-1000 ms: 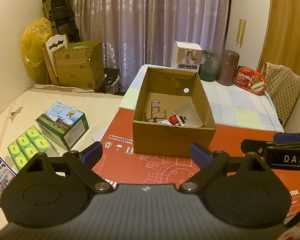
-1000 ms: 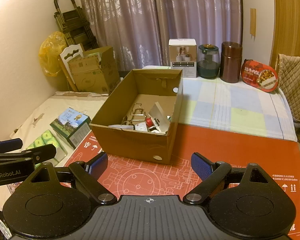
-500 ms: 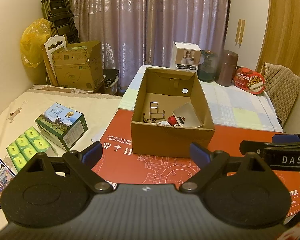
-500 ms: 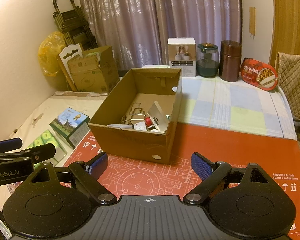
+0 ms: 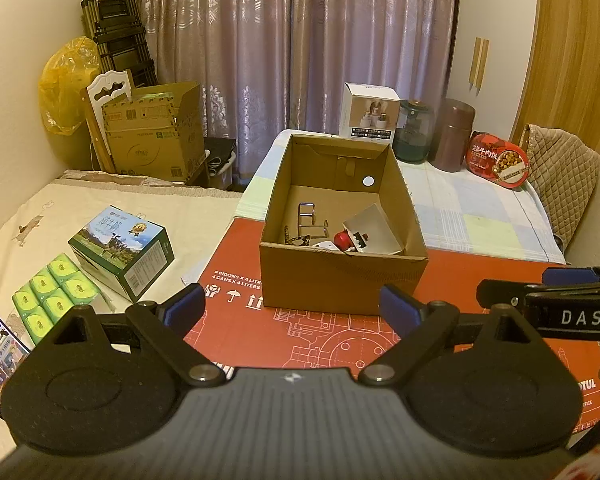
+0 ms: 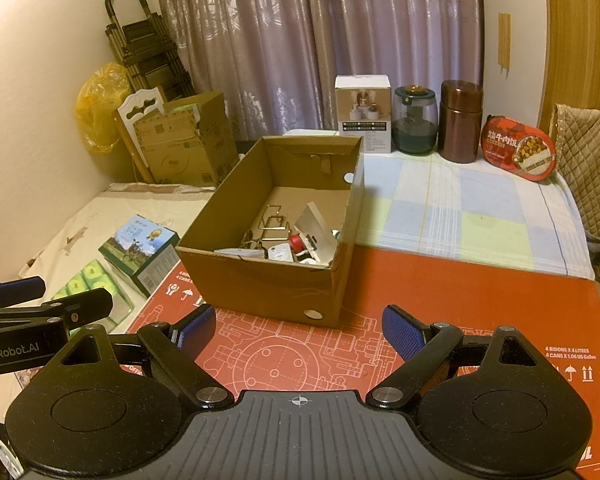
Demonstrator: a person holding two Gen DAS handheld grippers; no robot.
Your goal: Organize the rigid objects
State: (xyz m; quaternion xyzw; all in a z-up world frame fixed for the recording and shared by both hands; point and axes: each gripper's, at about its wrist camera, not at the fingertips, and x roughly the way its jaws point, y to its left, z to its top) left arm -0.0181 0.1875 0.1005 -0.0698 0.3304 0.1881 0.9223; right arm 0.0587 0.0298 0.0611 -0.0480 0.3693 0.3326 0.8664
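So the open cardboard box [image 5: 342,280] sits on the red printed sheet [image 5: 480,276], straight ahead of both your grippers. Down in its near end there's a jumble: a bent wire rack [image 5: 312,220], a small red piece [image 5: 343,239], a white card [image 5: 374,226] leaning on the right wall, and a few bits too small to make out.

Your left gripper [image 5: 292,306] is spread wide with nothing in it, hovering over the sheet in front of the box. Same for your right gripper [image 6: 298,326], open wide and empty.

Behind the box: a white carton [image 6: 363,114], a green jar [image 6: 414,126], a brown canister [image 6: 460,122]. Off left, a milk carton box [image 5: 122,256].
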